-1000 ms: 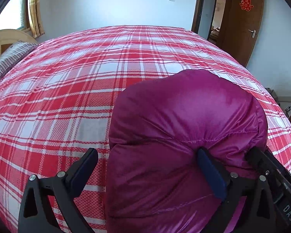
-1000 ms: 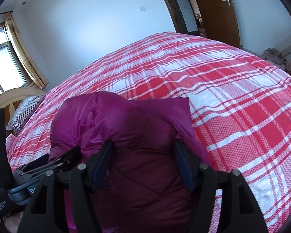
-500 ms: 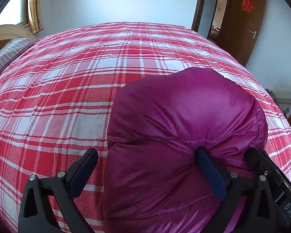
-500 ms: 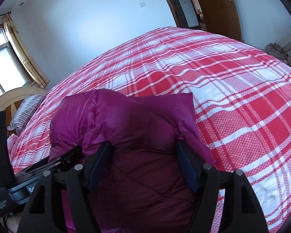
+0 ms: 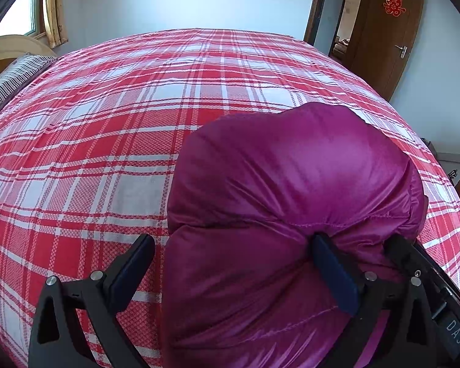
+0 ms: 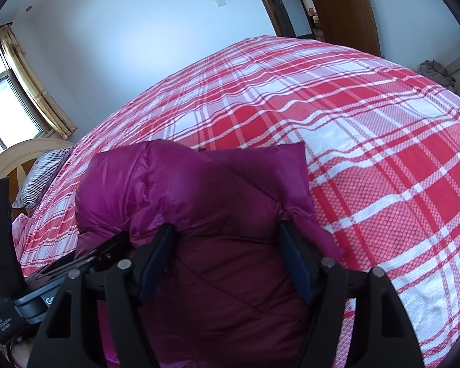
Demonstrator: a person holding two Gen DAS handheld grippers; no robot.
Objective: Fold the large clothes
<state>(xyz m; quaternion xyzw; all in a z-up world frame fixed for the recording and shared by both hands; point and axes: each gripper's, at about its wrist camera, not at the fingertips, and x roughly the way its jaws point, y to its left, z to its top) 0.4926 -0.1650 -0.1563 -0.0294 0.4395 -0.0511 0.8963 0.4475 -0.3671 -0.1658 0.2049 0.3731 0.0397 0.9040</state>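
Both grippers at the bundled purple jacket, the fold nearly finished

The right gripper (image 6: 227, 260) is clamped on the puffy jacket (image 6: 199, 190); the left gripper (image 5: 233, 271) stands apart, one finger dug in. The jacket sits on the plaid bed (image 5: 107, 141); next, likely press flat and let go.

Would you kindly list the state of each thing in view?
Purple jacket: bundled on the bed.
Left tongs: open, one pad against the jacket.
Right tongs: squeezing the jacket's bulk.
Plaid bedspread: spread flat.
Door: open.
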